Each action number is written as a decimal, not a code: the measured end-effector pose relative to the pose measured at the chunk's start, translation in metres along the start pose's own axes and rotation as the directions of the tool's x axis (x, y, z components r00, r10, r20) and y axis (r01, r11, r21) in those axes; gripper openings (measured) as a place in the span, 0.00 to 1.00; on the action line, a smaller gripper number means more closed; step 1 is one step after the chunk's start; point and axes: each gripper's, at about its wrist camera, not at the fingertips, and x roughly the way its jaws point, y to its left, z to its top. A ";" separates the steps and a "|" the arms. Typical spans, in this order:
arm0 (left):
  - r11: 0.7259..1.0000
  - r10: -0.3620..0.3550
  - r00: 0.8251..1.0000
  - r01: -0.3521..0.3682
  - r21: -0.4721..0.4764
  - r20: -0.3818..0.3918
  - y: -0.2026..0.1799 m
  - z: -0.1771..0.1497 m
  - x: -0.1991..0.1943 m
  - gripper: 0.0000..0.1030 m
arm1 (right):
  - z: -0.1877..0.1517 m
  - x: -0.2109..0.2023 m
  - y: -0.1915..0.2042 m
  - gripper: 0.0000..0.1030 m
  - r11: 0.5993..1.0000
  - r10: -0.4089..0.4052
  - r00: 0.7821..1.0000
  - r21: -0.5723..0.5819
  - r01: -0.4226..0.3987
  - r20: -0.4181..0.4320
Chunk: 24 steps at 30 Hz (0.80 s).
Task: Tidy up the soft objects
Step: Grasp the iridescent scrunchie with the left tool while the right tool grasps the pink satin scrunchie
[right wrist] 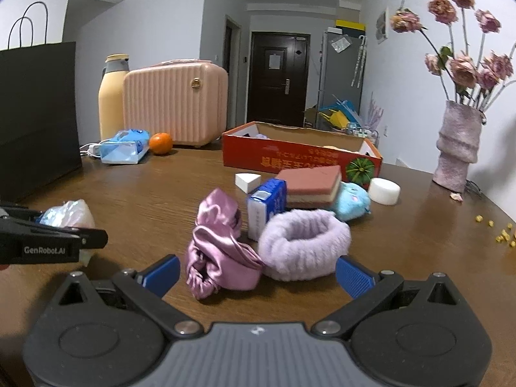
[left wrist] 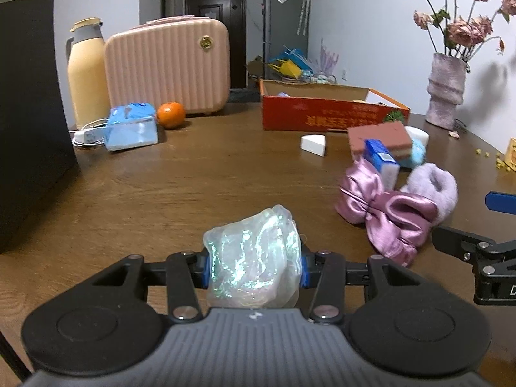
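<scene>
my left gripper [left wrist: 254,269] pinches a crumpled iridescent scrunchie [left wrist: 254,258]; right gripper [right wrist: 257,274] spread before the satin scrunchie [right wrist: 219,245]. bare table [left wrist: 180,187] lies ahead.

The left gripper [left wrist: 254,269] points forward and somewhat downward, its jaws drawn in partway and pressing from both sides on an iridescent translucent bundle [left wrist: 254,258], which they hold just above the surface [left wrist: 161,193]. The right gripper [right wrist: 258,274] tilts down at a similar angle, its jaws spread wide with the blue pads [right wrist: 353,277] well apart and gripping nothing. In the right wrist view the left gripper shows at the left edge, level with the right one and near it.
</scene>
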 end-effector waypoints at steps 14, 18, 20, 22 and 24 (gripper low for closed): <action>0.998 0.051 0.997 -0.049 -0.034 0.060 0.030 0.010 0.013 0.45 | 0.025 0.048 0.035 0.83 0.994 0.049 0.999 -0.100 -0.051 -0.020; 0.998 0.052 0.997 -0.050 -0.050 0.050 0.036 0.011 0.018 0.45 | 0.029 0.065 0.040 0.83 0.991 0.060 0.997 -0.117 -0.065 -0.050; 0.997 0.053 0.997 -0.050 -0.054 0.051 0.037 0.011 0.019 0.45 | 0.030 0.073 0.040 0.79 0.991 0.062 0.996 -0.113 -0.068 -0.058; 0.997 0.051 0.997 -0.048 -0.060 0.050 0.038 0.010 0.019 0.45 | 0.031 0.080 0.039 0.68 0.991 0.069 0.995 -0.106 -0.076 -0.067; 0.997 0.048 0.998 -0.045 -0.067 0.046 0.039 0.010 0.020 0.45 | 0.031 0.087 0.038 0.66 0.992 0.071 0.994 -0.098 -0.079 -0.085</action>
